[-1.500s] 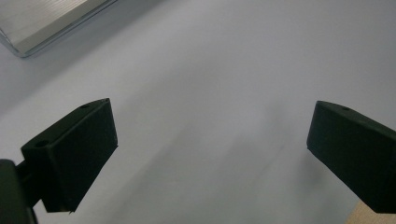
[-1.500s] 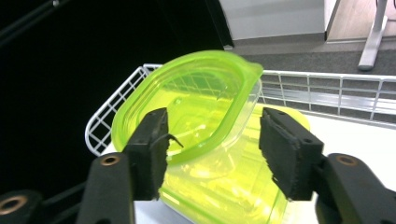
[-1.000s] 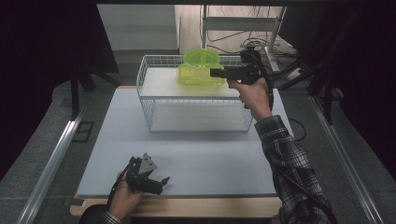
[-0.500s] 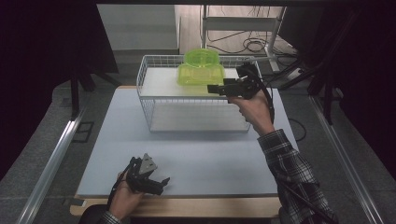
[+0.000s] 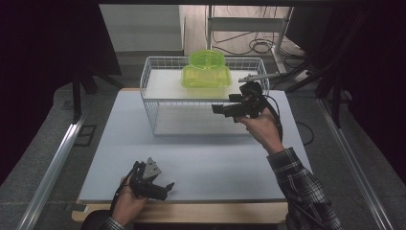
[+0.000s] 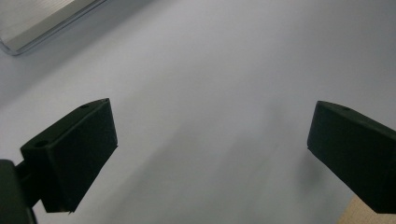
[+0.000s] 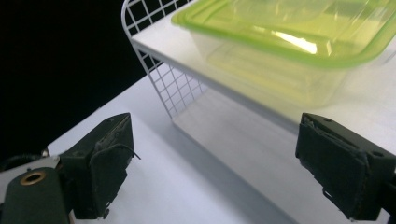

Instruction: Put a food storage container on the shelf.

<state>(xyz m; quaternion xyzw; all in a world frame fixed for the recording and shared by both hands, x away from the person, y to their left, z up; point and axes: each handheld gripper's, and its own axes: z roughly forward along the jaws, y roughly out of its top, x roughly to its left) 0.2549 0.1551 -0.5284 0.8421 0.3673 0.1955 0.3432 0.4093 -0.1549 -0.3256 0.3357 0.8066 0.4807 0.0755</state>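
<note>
— Dark curtains ringed the pale grey table (image 5: 191, 158), didn't they? What stood on it?

— At twelve o'clock stood a white wire-mesh basket rack (image 5: 158, 103), and on its white shelf sat the translucent lime-green plastic container (image 5: 206, 76), a round green tub (image 5: 205, 58) just behind it.

— And the right gripper (image 5: 221, 109)?

— It hung at the rack's three o'clock end, just below the container, apart from it. Its jaws had just been opening and stood wide with nothing between them.

— The left gripper (image 5: 163, 188)?

— Low over the table at seven o'clock, jaws spread wide, holding nothing.
</note>
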